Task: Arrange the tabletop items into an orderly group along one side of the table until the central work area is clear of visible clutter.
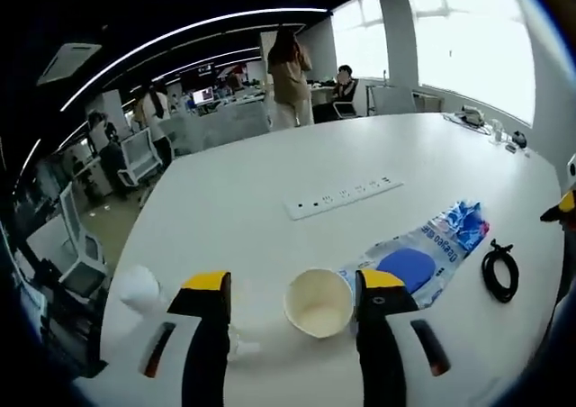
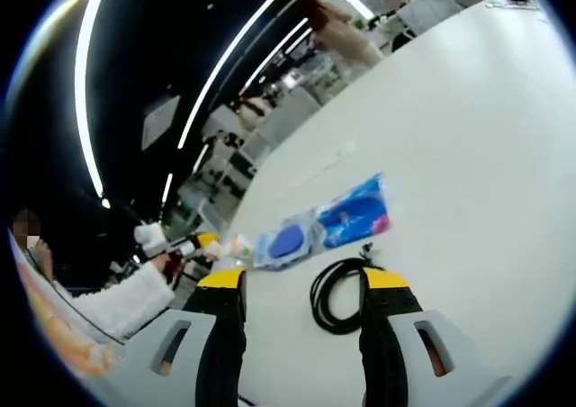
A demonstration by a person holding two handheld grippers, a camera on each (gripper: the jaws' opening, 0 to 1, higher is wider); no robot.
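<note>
A paper cup (image 1: 318,304) stands on the white table (image 1: 270,173), its mouth showing, between the wide-apart jaws of my left gripper (image 1: 292,281), which is open. Just right of it lies a clear plastic bag with blue contents (image 1: 423,256), and beyond that a black coiled cable (image 1: 500,273). In the right gripper view the cable (image 2: 335,297) lies on the table between and just ahead of the jaws of my open right gripper (image 2: 304,281). The bag (image 2: 328,222) lies past it. The left gripper (image 2: 202,242), held by a white-sleeved hand, shows at the left.
A white power strip (image 1: 342,197) is set in the table's middle. A white crumpled object (image 1: 139,287) sits near the left edge. Small items (image 1: 477,119) lie at the far right end. Office chairs (image 1: 81,245) and standing people (image 1: 290,78) are beyond the table.
</note>
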